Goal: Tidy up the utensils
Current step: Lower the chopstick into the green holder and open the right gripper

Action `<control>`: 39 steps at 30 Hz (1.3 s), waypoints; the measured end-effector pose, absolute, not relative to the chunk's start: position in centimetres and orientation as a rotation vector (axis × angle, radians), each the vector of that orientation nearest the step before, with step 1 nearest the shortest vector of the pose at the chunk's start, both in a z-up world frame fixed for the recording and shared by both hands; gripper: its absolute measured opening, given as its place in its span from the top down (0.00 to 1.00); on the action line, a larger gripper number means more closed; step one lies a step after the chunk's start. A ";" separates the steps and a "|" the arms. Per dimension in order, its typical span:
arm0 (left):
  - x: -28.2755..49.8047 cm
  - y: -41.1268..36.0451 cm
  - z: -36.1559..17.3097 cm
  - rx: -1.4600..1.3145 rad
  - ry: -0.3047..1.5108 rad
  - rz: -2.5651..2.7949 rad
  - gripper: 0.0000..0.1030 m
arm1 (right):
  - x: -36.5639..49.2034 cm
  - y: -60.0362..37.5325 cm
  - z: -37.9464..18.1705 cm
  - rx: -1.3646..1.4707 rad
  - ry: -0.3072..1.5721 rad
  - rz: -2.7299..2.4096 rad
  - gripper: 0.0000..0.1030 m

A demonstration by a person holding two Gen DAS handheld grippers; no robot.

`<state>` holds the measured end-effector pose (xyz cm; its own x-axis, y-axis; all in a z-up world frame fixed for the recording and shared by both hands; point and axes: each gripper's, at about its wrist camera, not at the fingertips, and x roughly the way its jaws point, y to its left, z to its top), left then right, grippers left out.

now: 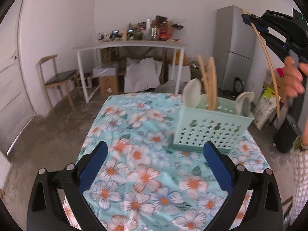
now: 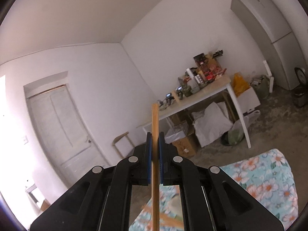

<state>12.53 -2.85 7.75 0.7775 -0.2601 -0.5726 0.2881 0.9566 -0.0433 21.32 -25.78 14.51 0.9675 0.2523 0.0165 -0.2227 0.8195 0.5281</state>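
Observation:
A mint green perforated utensil basket (image 1: pixel 211 127) stands on the floral tablecloth (image 1: pixel 146 173), holding several wooden chopsticks (image 1: pixel 209 82) and two white spoons (image 1: pixel 192 92). My left gripper (image 1: pixel 156 163) is open and empty, low over the cloth in front of the basket. My right gripper (image 1: pixel 252 20) is raised high above and right of the basket, shut on a single wooden chopstick (image 1: pixel 269 63) that hangs down beside it. In the right wrist view the gripper (image 2: pixel 155 140) clamps the chopstick (image 2: pixel 155 154) upright between the blue pads.
A white table (image 1: pixel 130 46) cluttered with items stands at the far wall, with boxes and bags beneath. A wooden chair (image 1: pixel 55 77) is at the left, a grey fridge (image 1: pixel 234 46) at the right. The cloth-covered table's far edge (image 1: pixel 144 95) lies behind the basket.

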 end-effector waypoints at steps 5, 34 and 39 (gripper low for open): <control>13.8 -1.8 7.0 0.038 0.627 -0.279 0.05 | 23.4 -26.3 13.7 0.584 0.007 0.153 0.95; 16.4 -0.3 4.8 0.006 0.655 -0.258 0.05 | 20.9 -24.6 10.9 0.415 -0.072 -0.128 0.88; 15.8 -0.2 5.5 -0.001 0.641 -0.249 0.05 | 16.9 -23.7 12.0 0.384 -0.092 -0.085 0.67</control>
<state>15.76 -0.22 5.50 0.7726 -0.2297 -0.5918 0.2293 0.9703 -0.0771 16.86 -23.74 12.03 0.9923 -0.0998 0.0732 0.0651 0.9239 0.3772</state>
